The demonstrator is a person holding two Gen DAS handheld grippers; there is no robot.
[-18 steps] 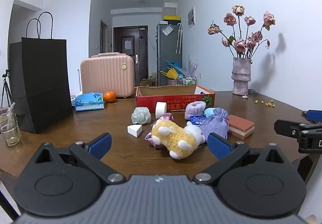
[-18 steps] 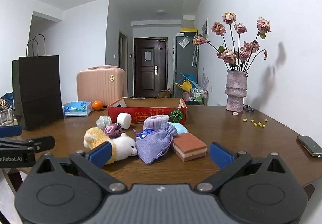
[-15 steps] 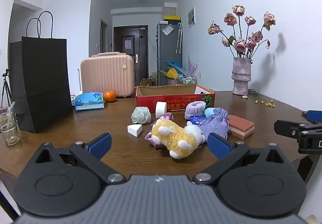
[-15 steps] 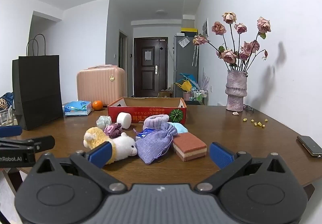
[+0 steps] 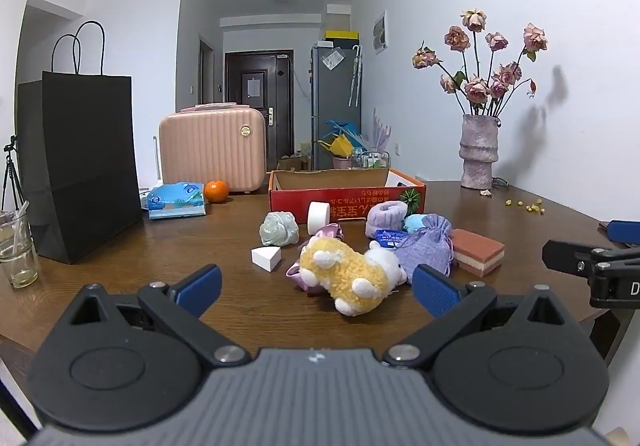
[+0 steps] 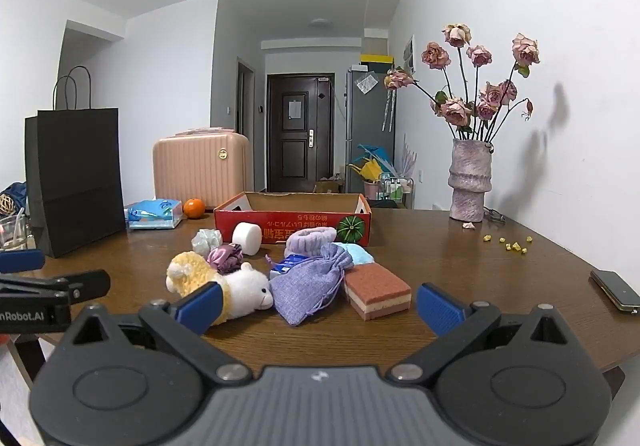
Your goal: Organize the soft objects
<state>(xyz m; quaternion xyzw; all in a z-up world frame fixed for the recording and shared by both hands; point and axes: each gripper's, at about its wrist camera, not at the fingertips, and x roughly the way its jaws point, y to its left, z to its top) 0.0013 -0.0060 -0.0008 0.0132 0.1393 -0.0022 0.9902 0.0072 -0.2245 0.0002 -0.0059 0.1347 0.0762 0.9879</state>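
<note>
Black paper bag (image 5: 80, 165) stands left of plush toy (image 5: 352, 274).

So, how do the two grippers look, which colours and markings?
Both are alike: the left gripper and right gripper have black linkage arms with silver pivot bolts, a ribbed dark grey body, and blue pads on the fingers. White lettering marks each gripper's side.
</note>
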